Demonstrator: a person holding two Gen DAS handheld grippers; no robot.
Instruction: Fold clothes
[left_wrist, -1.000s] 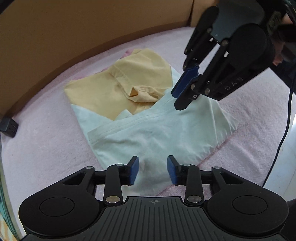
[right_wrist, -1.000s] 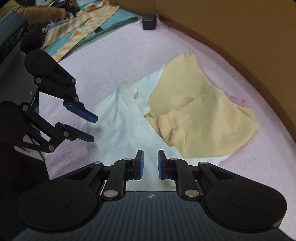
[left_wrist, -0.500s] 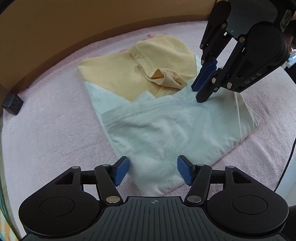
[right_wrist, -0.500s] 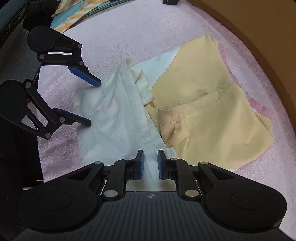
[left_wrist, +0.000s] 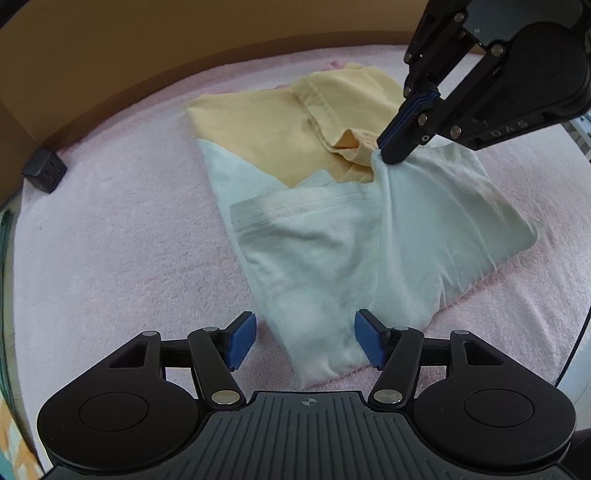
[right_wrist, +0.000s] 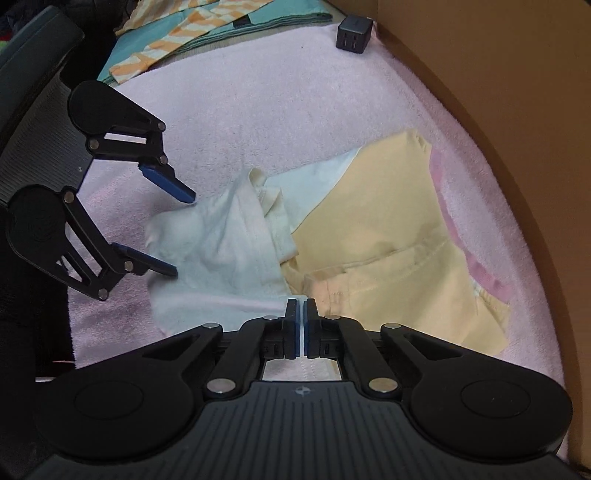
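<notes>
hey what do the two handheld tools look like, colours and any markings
Both are matte black. The left tool and right tool have round-lobed linkage arms, silver rivets, a ribbed base with a crosshair mark, and blue ribbed pads. The right one bears embossed "DAS" lettering.

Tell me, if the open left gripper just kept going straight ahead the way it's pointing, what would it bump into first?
Most likely the white cloth: its near corner already lies between the left gripper's open fingers. Height above it is hard to judge.

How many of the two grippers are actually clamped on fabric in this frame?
1. The right gripper is shut on the white fabric beside the yellow part. The left gripper is open at the near corner.
</notes>
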